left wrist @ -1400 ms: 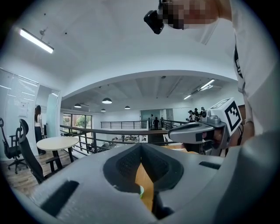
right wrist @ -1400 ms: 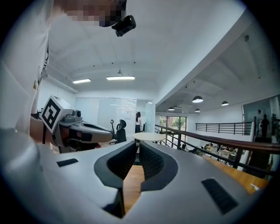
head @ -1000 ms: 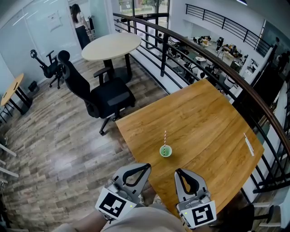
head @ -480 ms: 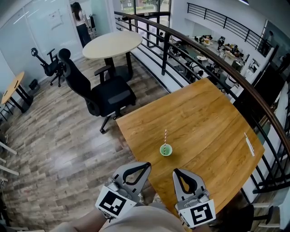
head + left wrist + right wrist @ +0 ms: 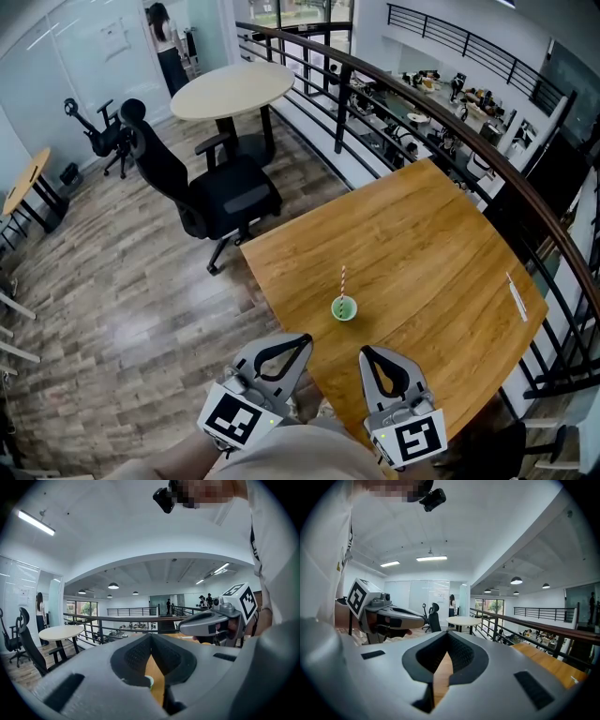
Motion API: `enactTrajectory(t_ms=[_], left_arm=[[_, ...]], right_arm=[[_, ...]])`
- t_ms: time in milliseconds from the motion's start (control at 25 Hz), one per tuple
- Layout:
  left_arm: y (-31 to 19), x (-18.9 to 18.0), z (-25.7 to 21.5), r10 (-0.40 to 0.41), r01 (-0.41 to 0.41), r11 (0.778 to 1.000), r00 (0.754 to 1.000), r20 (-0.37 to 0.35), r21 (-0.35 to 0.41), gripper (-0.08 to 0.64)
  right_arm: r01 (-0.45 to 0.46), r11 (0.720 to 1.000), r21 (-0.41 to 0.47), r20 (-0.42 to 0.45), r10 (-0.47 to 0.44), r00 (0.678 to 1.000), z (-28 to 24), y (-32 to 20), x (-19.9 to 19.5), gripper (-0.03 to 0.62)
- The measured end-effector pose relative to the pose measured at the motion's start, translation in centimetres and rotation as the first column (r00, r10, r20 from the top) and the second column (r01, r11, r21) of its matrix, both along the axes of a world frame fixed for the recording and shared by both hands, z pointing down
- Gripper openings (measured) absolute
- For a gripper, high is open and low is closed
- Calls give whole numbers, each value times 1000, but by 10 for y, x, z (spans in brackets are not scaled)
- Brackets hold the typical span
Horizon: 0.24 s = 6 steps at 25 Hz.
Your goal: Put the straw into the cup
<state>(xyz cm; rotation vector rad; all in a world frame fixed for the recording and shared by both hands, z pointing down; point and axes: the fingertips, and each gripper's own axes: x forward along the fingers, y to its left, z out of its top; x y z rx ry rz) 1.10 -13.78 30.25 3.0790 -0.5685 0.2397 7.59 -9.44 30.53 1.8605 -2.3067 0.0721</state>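
A small green cup [image 5: 344, 308] stands on the wooden table [image 5: 422, 244], near its front-left part. A red-and-white striped straw [image 5: 341, 283] sticks up out of the cup, leaning slightly back. My left gripper [image 5: 306, 339] hovers just off the table's near edge, shut and empty, a short way in front of the cup. My right gripper [image 5: 367, 355] is beside it over the table's near edge, also shut and empty. In the left gripper view, the cup's rim [image 5: 148, 681] peeks through the gap below the closed tips of the left gripper [image 5: 151, 637]. The right gripper [image 5: 447, 633] shows only bare table wood through its gap.
A thin white strip [image 5: 516, 300] lies near the table's right edge. A dark railing [image 5: 441, 131] curves along the table's far side. A black office chair [image 5: 220, 202] and a round table [image 5: 232, 92] stand on the floor to the left.
Both grippers have barely drifted near the table's front edge. The cup and straw have stayed put.
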Motion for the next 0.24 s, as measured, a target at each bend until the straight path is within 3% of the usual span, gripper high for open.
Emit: enactTrajectory(t_ms=[240], left_arm=[[-2, 0, 1, -5, 4, 1000, 1000, -4, -6, 12]], right_arm=[[-3, 1000, -3, 0, 3, 1000, 1, -1, 2, 20]])
